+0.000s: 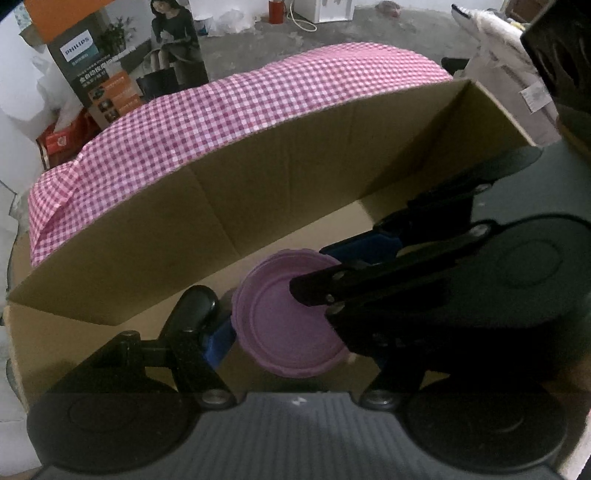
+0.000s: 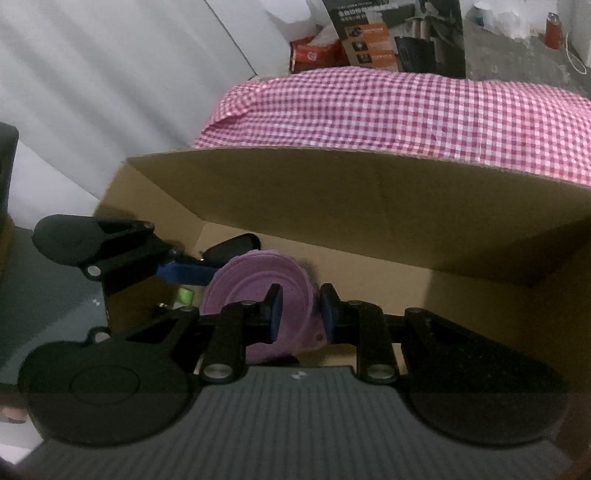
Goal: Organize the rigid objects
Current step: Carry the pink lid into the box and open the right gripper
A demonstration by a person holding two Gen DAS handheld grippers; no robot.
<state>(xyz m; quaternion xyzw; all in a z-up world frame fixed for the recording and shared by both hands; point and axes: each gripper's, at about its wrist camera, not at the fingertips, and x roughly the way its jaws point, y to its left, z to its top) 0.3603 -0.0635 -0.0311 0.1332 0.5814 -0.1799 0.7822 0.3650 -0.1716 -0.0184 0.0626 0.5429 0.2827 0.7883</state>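
Partly hidden: purple plates [image 2: 255,295] behind right gripper [image 2: 300,314].

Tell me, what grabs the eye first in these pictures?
A lilac plate held by both grippers inside an open cardboard box: the right gripper pinches its rim, the left gripper spans it. Behind the box lies a pink checked cloth.

A pink-and-white checked cloth [image 1: 258,107] lies behind the box wall. Beyond it stands a tall dark printed carton [image 1: 122,66] on the grey concrete floor [image 1: 388,33], near a red cylinder-shaped container [image 1: 276,11] and a white cable [image 1: 304,22].
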